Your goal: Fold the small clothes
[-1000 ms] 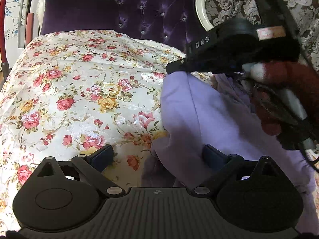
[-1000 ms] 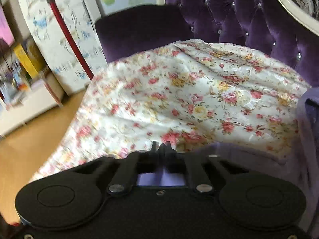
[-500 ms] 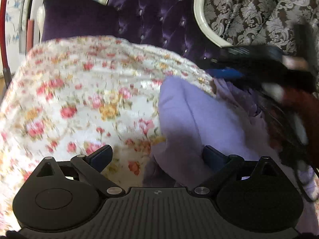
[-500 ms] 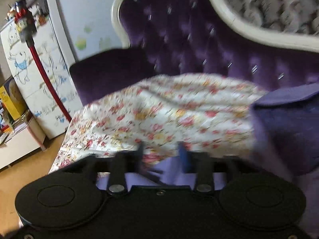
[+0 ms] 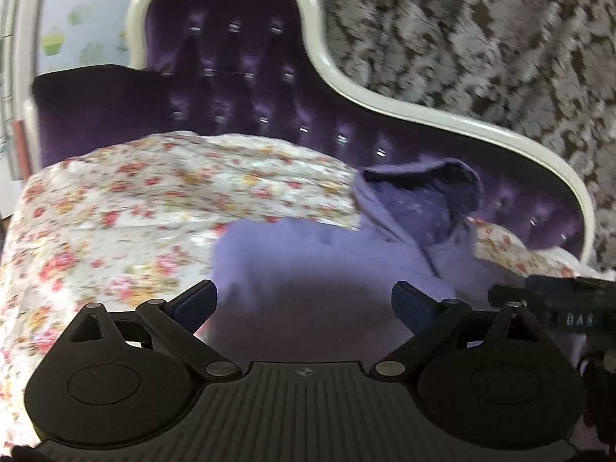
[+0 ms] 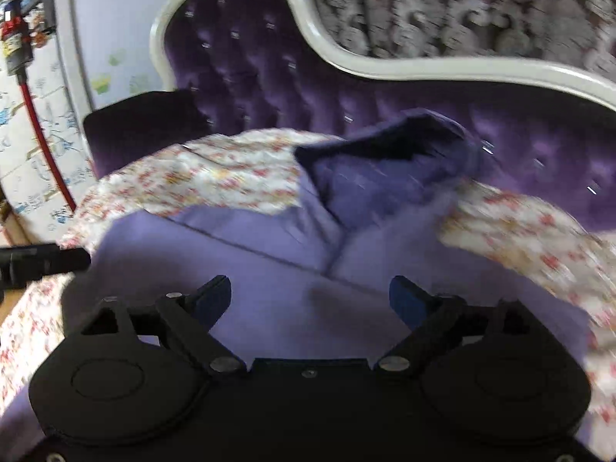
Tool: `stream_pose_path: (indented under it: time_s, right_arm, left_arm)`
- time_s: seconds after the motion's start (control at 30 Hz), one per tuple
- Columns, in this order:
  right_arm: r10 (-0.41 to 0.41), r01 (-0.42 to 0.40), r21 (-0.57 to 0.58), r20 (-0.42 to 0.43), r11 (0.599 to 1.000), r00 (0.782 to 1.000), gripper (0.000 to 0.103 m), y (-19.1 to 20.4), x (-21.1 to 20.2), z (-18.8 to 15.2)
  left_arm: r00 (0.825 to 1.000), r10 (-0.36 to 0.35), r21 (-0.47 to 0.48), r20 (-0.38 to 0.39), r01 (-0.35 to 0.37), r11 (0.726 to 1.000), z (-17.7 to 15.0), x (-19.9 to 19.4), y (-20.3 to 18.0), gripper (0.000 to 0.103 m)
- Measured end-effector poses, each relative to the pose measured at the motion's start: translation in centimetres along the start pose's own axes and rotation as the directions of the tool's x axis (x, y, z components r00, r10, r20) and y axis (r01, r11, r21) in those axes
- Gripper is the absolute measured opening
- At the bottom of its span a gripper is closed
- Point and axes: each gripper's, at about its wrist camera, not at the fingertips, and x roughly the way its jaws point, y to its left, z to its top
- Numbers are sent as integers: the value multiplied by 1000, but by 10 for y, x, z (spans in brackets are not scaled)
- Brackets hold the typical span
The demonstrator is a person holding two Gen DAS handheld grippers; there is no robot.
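Note:
A small lilac hooded garment (image 5: 308,254) (image 6: 269,254) lies on the floral bedspread (image 5: 123,208) (image 6: 231,177), its hood (image 5: 427,192) (image 6: 385,161) standing up toward the headboard. My left gripper (image 5: 304,302) hovers above the garment's body, jaws wide, nothing between its blue pads. My right gripper (image 6: 310,298) also hangs over the garment; its jaws are opening and hold nothing. Its black body (image 5: 558,300) pokes into the left wrist view at the right edge, and a tip of the left gripper (image 6: 42,261) shows at the left of the right wrist view.
A purple tufted headboard (image 5: 238,77) (image 6: 269,61) with a white frame rises behind the bed. A dark purple cushion (image 5: 92,104) (image 6: 142,131) sits at its left. Patterned wallpaper (image 5: 462,38) fills the back. A red pole (image 6: 42,142) and a decorated cabinet (image 6: 34,177) stand at far left.
The right gripper let go of the lilac fabric, opened wide and swung right over the garment. The left gripper rose and tilted toward the headboard. The hood now stands up.

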Motion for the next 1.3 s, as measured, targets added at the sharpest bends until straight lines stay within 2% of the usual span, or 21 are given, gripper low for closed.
stream_pose_path:
  time_s: [0.13, 0.27, 0.37, 0.43, 0.5, 0.57, 0.67, 0.8, 0.93, 1.03, 1.17, 1.3]
  right_arm:
    - [-23, 24, 43, -23, 999, 999, 91, -19, -9, -20]
    - [-67, 70, 38, -59, 997, 996, 91, -33, -6, -37]
    - [-95, 102, 52, -120, 993, 988, 89, -48, 3, -52]
    - [-74, 81, 57, -119, 995, 990, 89, -53, 4, -60]
    - [-74, 79, 39, -122, 996, 990, 89, -51, 5, -58]
    - [-50, 56, 43, -135, 997, 990, 89, -52, 3, -50]
    - [9, -1, 75, -99, 997, 995, 90, -60, -7, -33]
    - [0, 3, 102, -35, 995, 999, 90, -81, -9, 4]
    - [-69, 68, 127, 3, 990, 998, 90, -107, 10, 38]
    - [-86, 84, 196, 4, 977, 996, 90, -128, 31, 55]
    - [-121, 115, 246, 7, 962, 993, 90, -146, 58, 67]
    - [-149, 146, 230, -5, 962, 989, 90, -152, 83, 72]
  left_arm:
    - [999, -24, 41, -32, 25, 999, -1, 17, -22, 99]
    - [997, -14, 49, -76, 18, 999, -7, 39, -26, 99]
    - [994, 25, 67, -110, -18, 998, -15, 56, -21, 99]
    - [990, 81, 134, -112, -65, 989, -20, 62, -22, 99]
    - [989, 87, 167, -121, -66, 984, -20, 64, -22, 99]
    - [989, 63, 150, -137, -42, 988, -11, 58, -21, 99]
    - [992, -4, 114, -129, 18, 993, 12, 48, -20, 99]
    - [996, -17, 131, -91, 29, 991, 52, 52, -29, 99]
    - [998, -3, 198, -68, 16, 980, 84, 77, -49, 99]
    - [998, 6, 224, -68, 9, 975, 95, 106, -61, 99]
    - [996, 31, 226, -80, -12, 974, 101, 145, -69, 99]
    - [995, 64, 279, -80, -39, 959, 98, 177, -80, 99]
